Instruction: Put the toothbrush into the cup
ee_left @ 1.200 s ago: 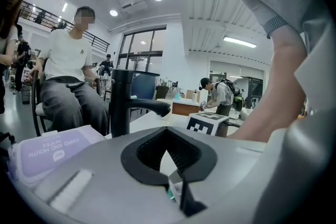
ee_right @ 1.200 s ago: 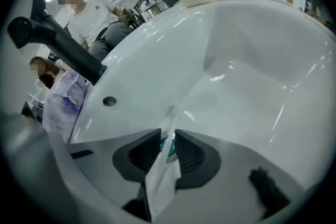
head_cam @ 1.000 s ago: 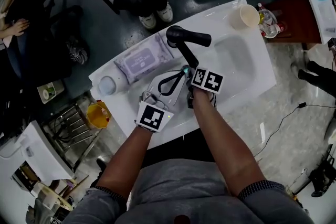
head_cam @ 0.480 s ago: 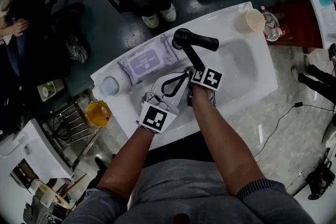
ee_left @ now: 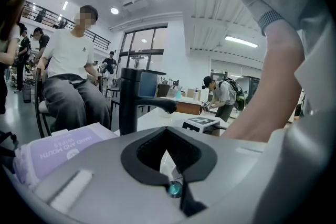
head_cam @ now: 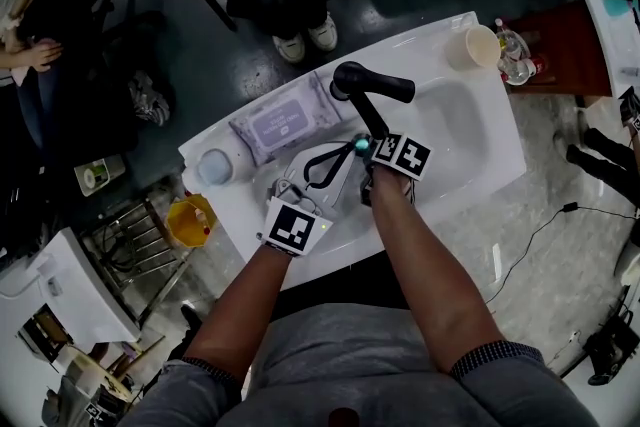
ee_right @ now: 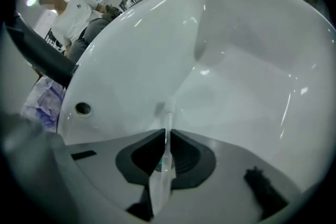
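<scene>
the right gripper [ee_right: 168, 132] has just been closing its jaws, and their dark, ribbed rubber pads now sit narrow on the toothbrush [ee_right: 160, 186], a slim stick of clear, glassy plastic. its flat handle runs back between the grey, matte jaw shells. its small bristled head pokes out past the tips over the sink [ee_right: 252, 60], a glossy white bowl with smooth curved walls and a small round overflow hole [ee_right: 82, 108]. the left gripper [ee_left: 167, 128] lies nearly level just beside it. its jaws are drawn together at the tips, so the black lining forms a teardrop-shaped hollow, and a pale sliver shows inside that i cannot identify. ahead of it stands the tap [ee_left: 131, 99], a matte black cylinder with a straight spout. the cup [head_cam: 480, 45], pale cream and round-mouthed, stands upright on the far right corner of the sink's rim, well apart from the toothbrush. a soft, crinkled lilac pack of wipes [head_cam: 283, 125] lies flat on the rim left of the tap.
</scene>
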`<state>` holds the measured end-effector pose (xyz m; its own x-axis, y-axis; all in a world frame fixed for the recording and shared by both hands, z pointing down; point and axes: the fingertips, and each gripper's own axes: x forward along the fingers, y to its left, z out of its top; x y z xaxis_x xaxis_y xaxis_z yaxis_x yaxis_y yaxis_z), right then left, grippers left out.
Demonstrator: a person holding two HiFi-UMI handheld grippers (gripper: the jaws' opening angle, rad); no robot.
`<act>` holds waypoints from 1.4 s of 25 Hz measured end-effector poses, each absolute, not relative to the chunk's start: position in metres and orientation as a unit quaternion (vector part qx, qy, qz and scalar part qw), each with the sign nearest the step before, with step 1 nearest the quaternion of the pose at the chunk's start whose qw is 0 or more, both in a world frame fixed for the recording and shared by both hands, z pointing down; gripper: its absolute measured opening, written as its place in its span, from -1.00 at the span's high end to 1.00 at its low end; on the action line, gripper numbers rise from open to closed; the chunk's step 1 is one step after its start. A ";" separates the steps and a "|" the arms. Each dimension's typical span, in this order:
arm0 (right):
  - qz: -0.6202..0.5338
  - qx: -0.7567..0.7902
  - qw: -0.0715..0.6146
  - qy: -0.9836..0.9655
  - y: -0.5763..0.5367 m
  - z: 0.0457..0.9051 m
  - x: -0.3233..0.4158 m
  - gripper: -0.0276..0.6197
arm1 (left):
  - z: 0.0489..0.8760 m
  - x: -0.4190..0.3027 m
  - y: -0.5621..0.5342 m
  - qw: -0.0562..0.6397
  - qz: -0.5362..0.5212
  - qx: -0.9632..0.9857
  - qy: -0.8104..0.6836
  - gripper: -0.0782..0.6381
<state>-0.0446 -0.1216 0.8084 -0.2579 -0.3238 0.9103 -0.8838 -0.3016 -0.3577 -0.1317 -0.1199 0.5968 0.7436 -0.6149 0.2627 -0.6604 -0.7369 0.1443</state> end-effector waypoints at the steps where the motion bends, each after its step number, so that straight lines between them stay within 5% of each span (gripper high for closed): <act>1: 0.579 0.561 0.235 -0.543 -0.123 0.805 -0.043 0.80 | 0.596 -0.132 -0.120 0.114 0.099 0.926 -0.345 0.77; 35: 0.502 0.538 0.150 -0.660 -0.107 0.646 -0.035 0.85 | 0.526 -0.131 -0.093 0.065 0.084 0.936 -0.335 0.77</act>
